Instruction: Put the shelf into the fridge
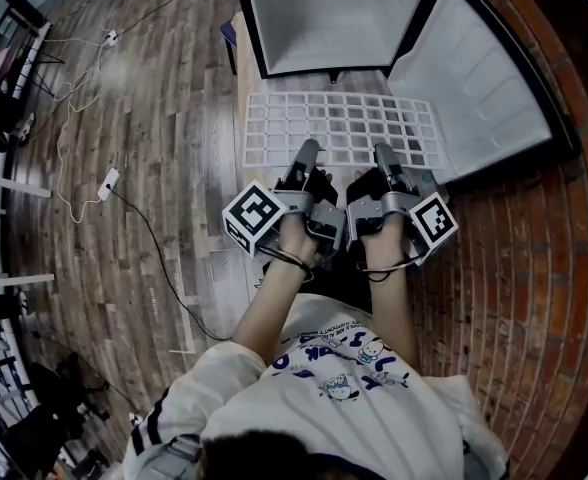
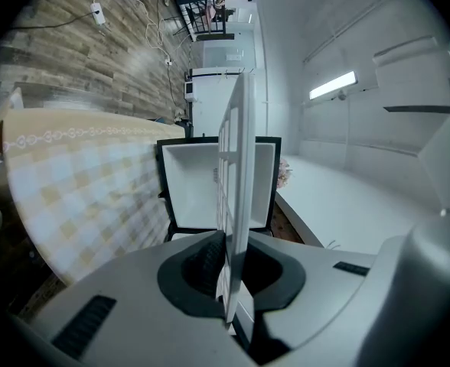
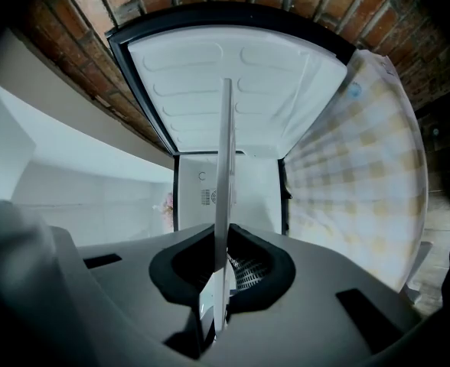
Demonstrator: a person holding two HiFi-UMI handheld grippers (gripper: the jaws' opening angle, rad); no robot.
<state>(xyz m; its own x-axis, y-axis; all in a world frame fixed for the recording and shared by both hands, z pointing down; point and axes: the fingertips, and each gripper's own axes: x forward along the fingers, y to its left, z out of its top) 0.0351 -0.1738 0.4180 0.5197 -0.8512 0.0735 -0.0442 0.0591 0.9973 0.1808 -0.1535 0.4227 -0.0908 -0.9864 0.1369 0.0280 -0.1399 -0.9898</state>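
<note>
A white grid shelf [image 1: 342,127] is held level in front of the small open fridge [image 1: 329,18]. Both grippers clamp its near edge. My left gripper [image 1: 302,158] is shut on the shelf's near-left part, and in the left gripper view the shelf [image 2: 237,205] runs edge-on between the jaws toward the fridge cavity [image 2: 198,186]. My right gripper [image 1: 386,160] is shut on the near-right part; the right gripper view shows the shelf [image 3: 225,205] edge-on, the fridge interior [image 3: 252,193] behind it, and the open door [image 3: 240,82].
The fridge door [image 1: 479,83] stands swung open to the right over a brick floor [image 1: 534,268]. A checked cloth surface [image 2: 79,197] lies beside the fridge. Cables and a power strip [image 1: 107,183] run across the wood floor at left, with chairs and stands at the far left.
</note>
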